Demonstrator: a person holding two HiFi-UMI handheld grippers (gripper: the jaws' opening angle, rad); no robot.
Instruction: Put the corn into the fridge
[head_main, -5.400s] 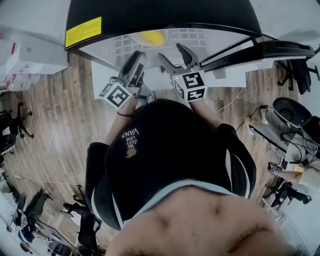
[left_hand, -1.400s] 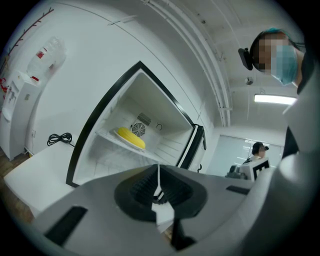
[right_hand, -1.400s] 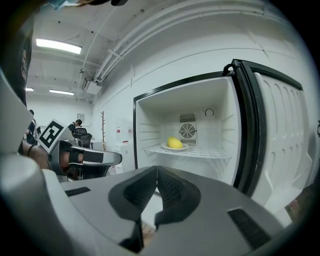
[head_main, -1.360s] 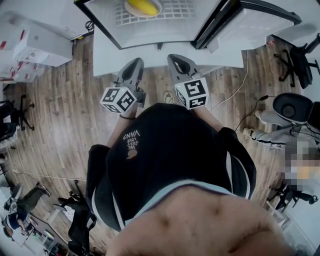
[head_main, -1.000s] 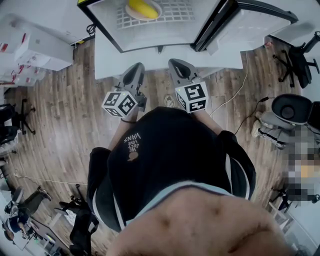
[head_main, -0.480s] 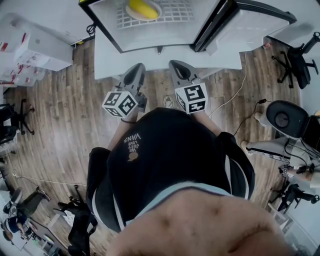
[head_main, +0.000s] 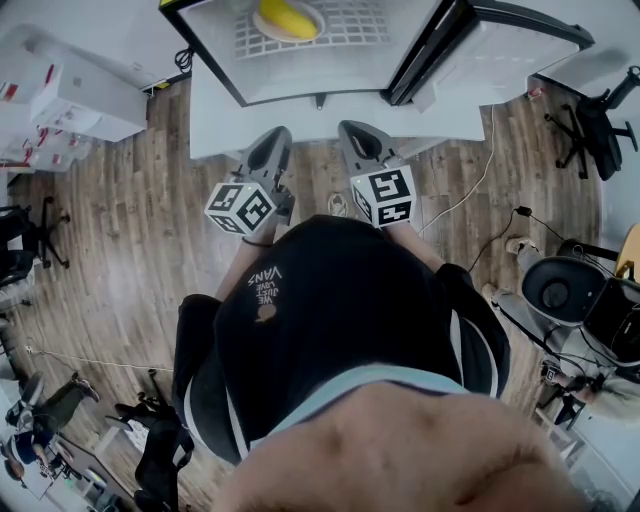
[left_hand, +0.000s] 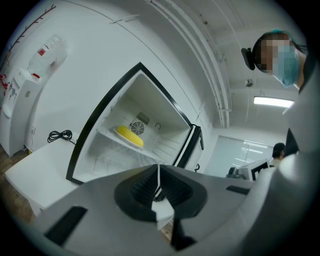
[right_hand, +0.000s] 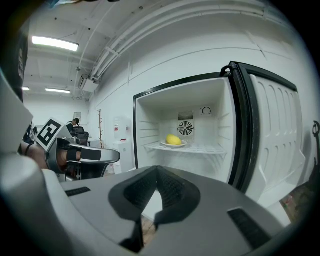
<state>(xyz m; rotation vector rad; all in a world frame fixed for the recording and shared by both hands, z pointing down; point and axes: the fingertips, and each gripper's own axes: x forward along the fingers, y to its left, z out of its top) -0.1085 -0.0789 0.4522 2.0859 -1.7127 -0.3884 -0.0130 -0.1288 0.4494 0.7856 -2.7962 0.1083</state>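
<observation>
The yellow cob of corn (head_main: 285, 15) is already lying inside the white, black-rimmed fridge (head_main: 205, 50), at twelve o'clock in the head view. In the right gripper view it is resting on a shallow white plate (right_hand: 182, 144). The plate is sitting on the white wire shelf (right_hand: 207, 149), just in front of the round fan grille (right_hand: 185, 128) on the back wall. Nothing is touching the corn. Judging by this, the main part of the task is looking finished: the corn is in the fridge and has been let go.

The left gripper (head_main: 268, 140) is hovering level at about eleven o'clock from the person's chest, over the brown wooden plank floor (head_main: 120, 250) and well apart from the fridge opening. Its own view is showing its ribbed black pads (left_hand: 142, 187) pressed together with nothing between them. The right gripper (head_main: 355, 135) is hanging just beside it at about one o'clock, tipping slightly downward. Its jaws are likewise meeting each other and carrying nothing.

The fridge's white door (head_main: 510, 45) is standing swung wide toward two o'clock, so the compartment is lying open. The task sentence is not asking for the door to be shut, so I am reading that as an optional last step. If it is wanted, the right gripper is sitting nearer the door and is free to push it.
</observation>
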